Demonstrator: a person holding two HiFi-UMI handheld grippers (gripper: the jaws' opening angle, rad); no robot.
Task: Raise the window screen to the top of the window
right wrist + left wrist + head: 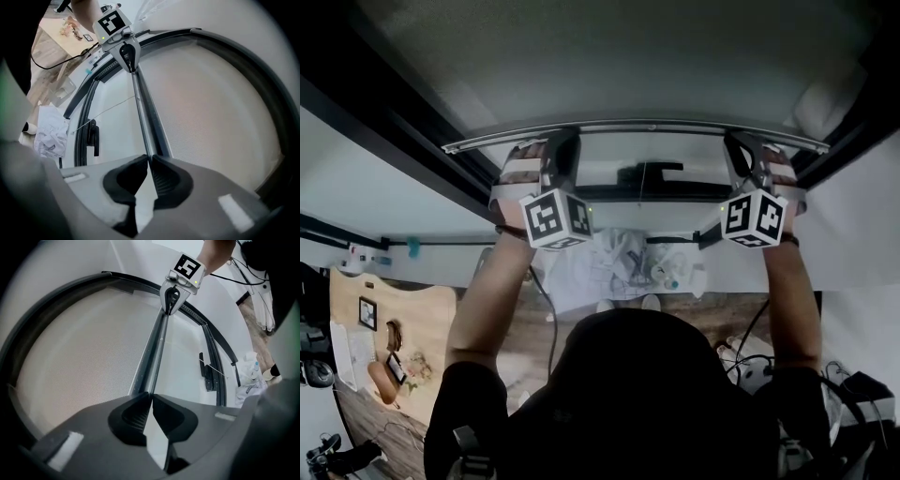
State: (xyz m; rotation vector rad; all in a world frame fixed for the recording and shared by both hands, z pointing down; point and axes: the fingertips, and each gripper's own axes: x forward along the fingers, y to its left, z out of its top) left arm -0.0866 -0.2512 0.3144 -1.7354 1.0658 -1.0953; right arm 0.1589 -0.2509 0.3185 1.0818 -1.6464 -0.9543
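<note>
The window screen is a pale mesh (79,348) (211,103) with a grey bottom bar (637,127) running across the window. In the head view both arms reach up to that bar. My left gripper (562,141) (150,396) is shut on the bar's left part, and the bar (157,348) runs away from its jaws to the right gripper (169,310). My right gripper (741,142) (150,158) is shut on the bar's right part, and the bar (143,112) leads from there to the left gripper (131,68). The mesh rises above the bar.
A black window frame (403,141) surrounds the opening, with a black window handle (649,174) (203,371) (93,137) below the bar. Below lie white cloth (614,258), cables (750,361) and a wooden table (403,337) at the left.
</note>
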